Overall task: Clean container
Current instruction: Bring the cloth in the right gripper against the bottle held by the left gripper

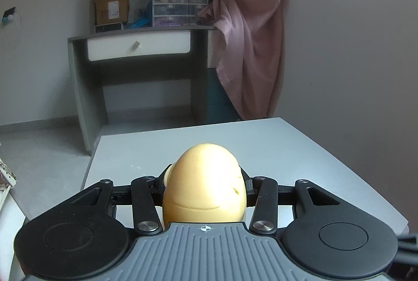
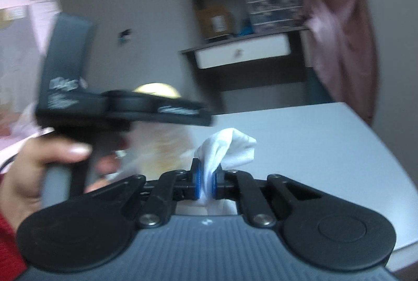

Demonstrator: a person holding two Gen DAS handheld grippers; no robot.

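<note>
We hold the egg-shaped pot and a wipe

In the middle bottom of the left view, our left gripper [image 1: 205, 189] is squeezed tight on both sides of the yellow container [image 1: 205, 184], which looks like a smooth egg and sits over the grey table [image 1: 287, 150]. In the middle of the right view, our right gripper [image 2: 206, 177] is pinched tight on a white tissue [image 2: 230, 147]. At the left of that blurry view a hand [image 2: 26, 171] holds the other gripper, with the yellow top peeking over it. We think the container is light, hard and slippery, because it is round and shiny, so gripping its wide middle is best. The tissue is soft and floppy, and we think it should be rubbed gently.
</note>
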